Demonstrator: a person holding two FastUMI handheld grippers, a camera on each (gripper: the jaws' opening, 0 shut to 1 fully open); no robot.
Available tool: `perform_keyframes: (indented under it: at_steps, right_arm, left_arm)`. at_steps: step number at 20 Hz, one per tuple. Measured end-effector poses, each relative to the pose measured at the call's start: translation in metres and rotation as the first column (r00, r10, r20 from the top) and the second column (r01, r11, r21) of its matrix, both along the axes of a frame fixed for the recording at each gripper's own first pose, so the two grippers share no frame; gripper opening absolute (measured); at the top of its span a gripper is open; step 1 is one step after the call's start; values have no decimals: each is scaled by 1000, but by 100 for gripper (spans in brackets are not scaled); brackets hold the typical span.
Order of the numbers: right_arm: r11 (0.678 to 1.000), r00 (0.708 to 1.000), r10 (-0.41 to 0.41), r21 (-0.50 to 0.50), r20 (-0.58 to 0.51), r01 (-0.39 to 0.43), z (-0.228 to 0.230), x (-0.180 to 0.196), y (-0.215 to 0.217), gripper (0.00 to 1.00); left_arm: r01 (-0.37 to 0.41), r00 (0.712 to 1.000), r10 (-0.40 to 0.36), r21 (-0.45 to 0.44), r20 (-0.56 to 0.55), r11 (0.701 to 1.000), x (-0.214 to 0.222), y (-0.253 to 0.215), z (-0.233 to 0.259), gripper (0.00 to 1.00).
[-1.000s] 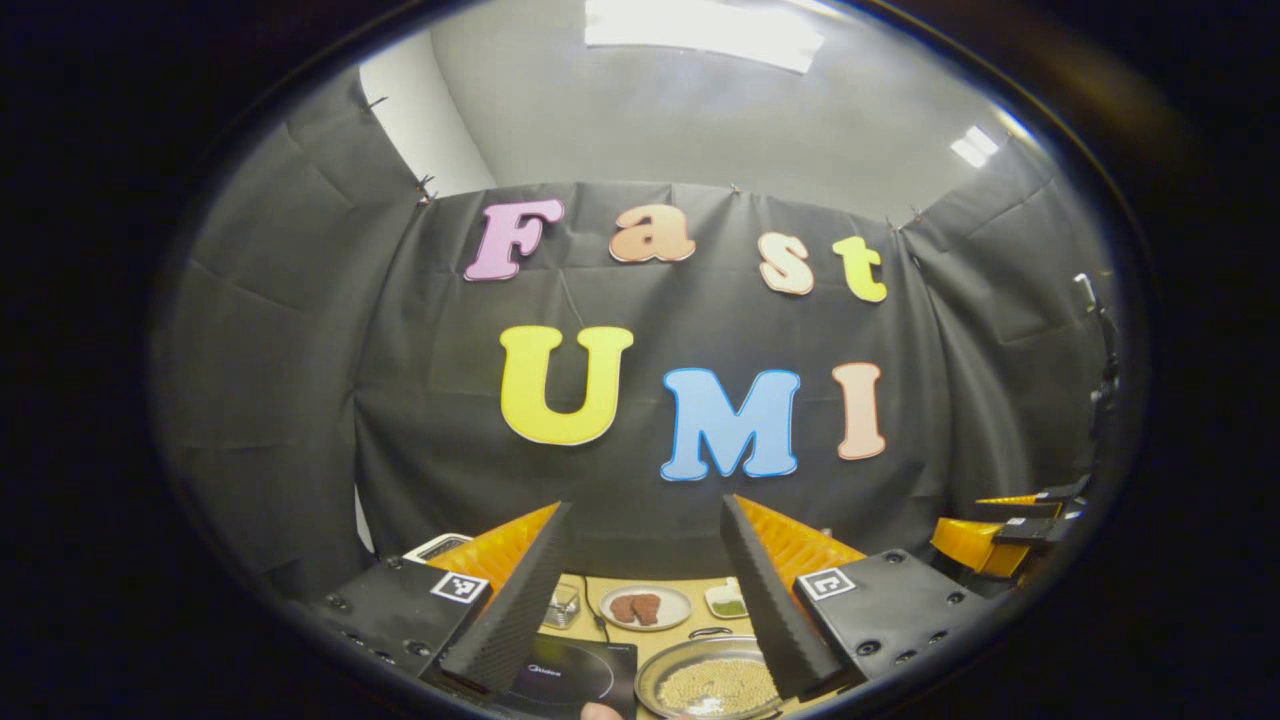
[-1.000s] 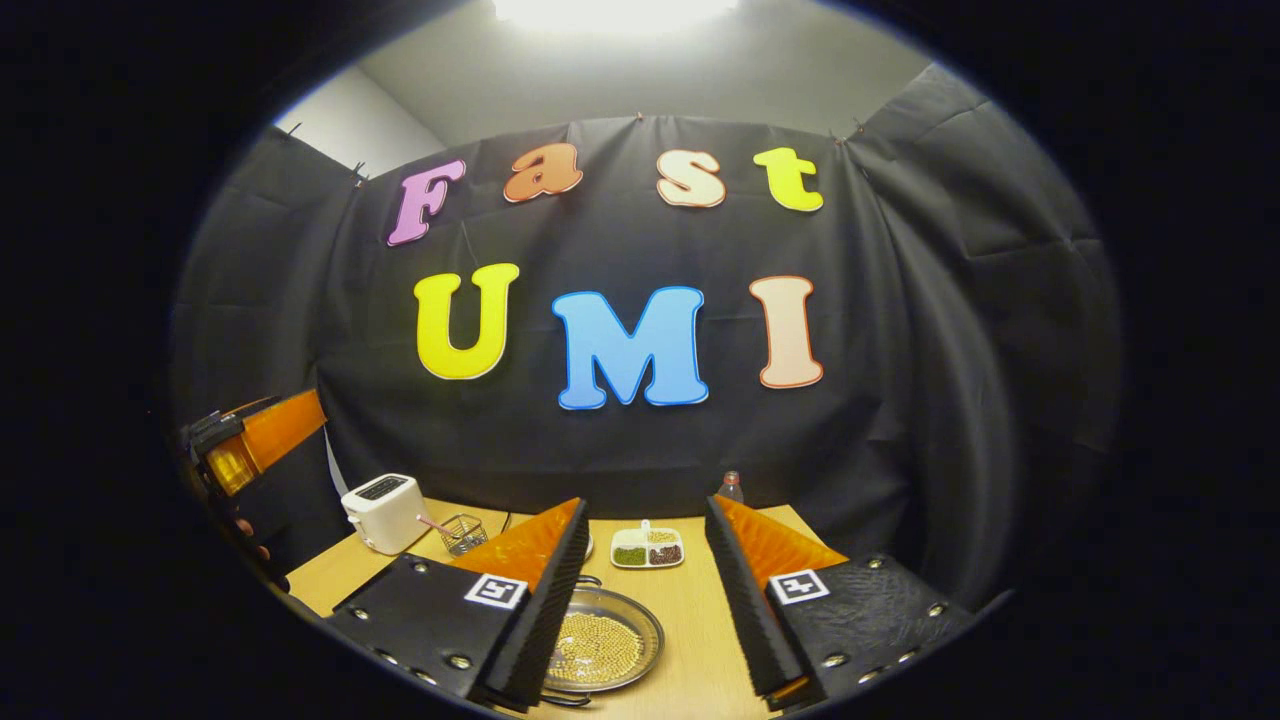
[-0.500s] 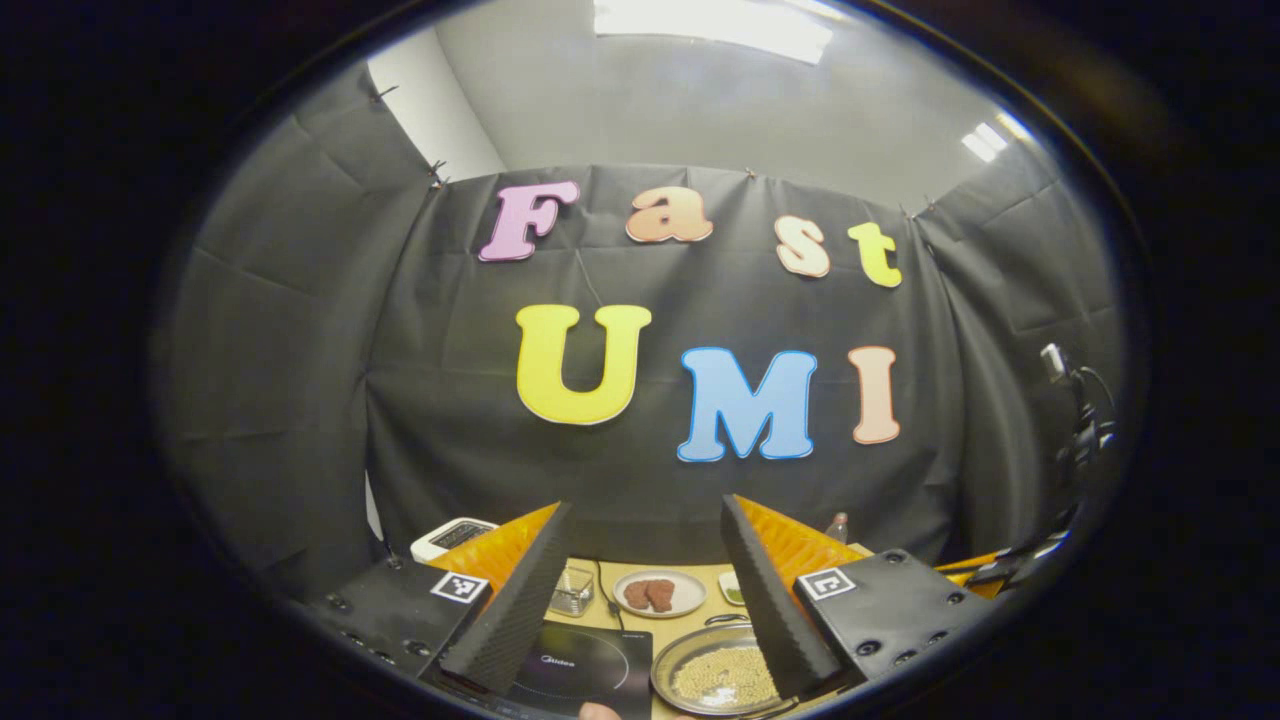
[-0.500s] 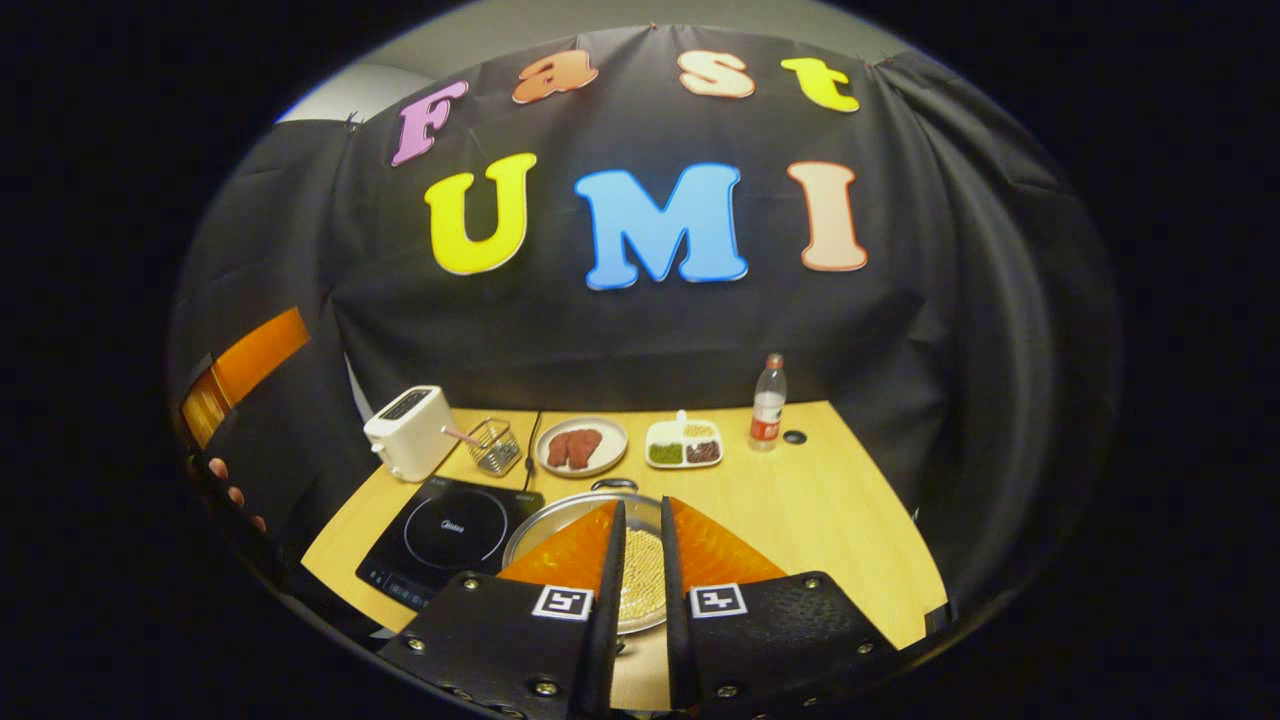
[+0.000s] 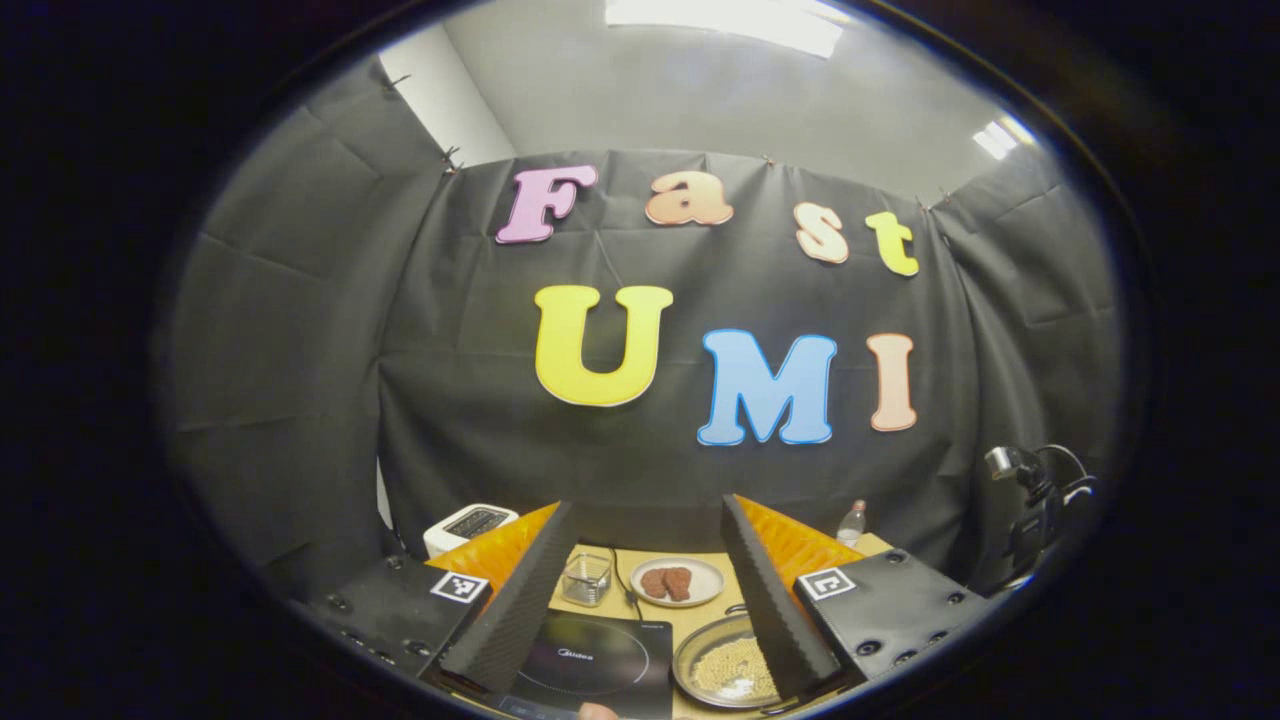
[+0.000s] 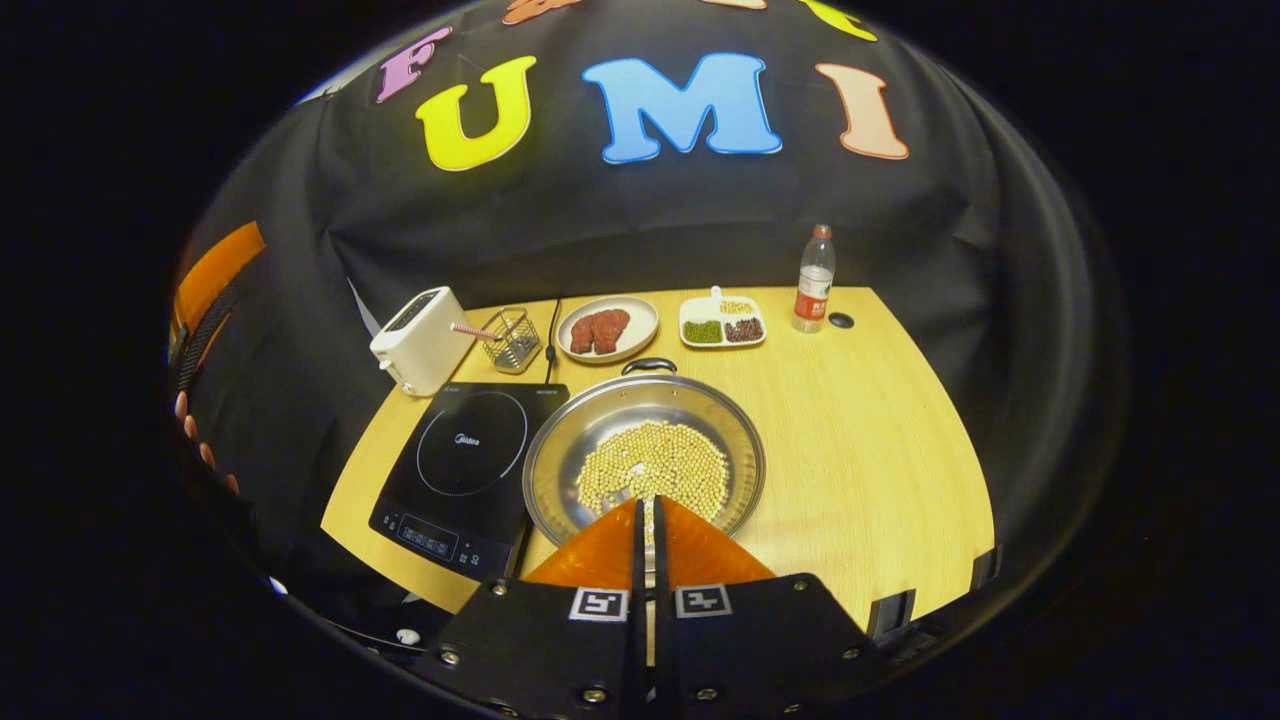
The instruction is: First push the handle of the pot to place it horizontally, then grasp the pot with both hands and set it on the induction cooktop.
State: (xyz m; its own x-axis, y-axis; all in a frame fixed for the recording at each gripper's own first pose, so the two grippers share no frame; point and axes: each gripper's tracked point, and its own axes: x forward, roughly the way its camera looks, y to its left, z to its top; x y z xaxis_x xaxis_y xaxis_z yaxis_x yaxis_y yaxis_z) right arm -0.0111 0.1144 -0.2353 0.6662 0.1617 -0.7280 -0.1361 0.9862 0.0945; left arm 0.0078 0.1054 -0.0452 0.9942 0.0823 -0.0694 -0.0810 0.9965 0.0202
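The pot is a wide, shallow steel pan holding a layer of pale beans, resting flat on the wooden table with its dark loop handle at the far rim. Just beside its left edge lies the induction cooktop, a flat black slab with a ring marking, bare on top

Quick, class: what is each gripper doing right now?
Left gripper: open, holding nothing.
Right gripper: shut, empty, above the pot.
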Motion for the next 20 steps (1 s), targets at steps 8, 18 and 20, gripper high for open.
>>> perform_keyframes:
  at_steps: [8,18,20]
  right_arm:
    - [998,985,51,31,-164,-46,-54,-16,34,0]
    - [995,931,101,59,-350,-86,-111,-39,65,0]
    - [995,923,95,58,-372,-79,-123,-39,67,0]
  left_arm:
    - [-5,1000,5,0,-17,1000,1,23,-8,99]
    - [-30,999,30,-4,-27,1000,-2,44,-14,99]
    - [-36,999,36,0,-31,999,-4,50,-14,97]
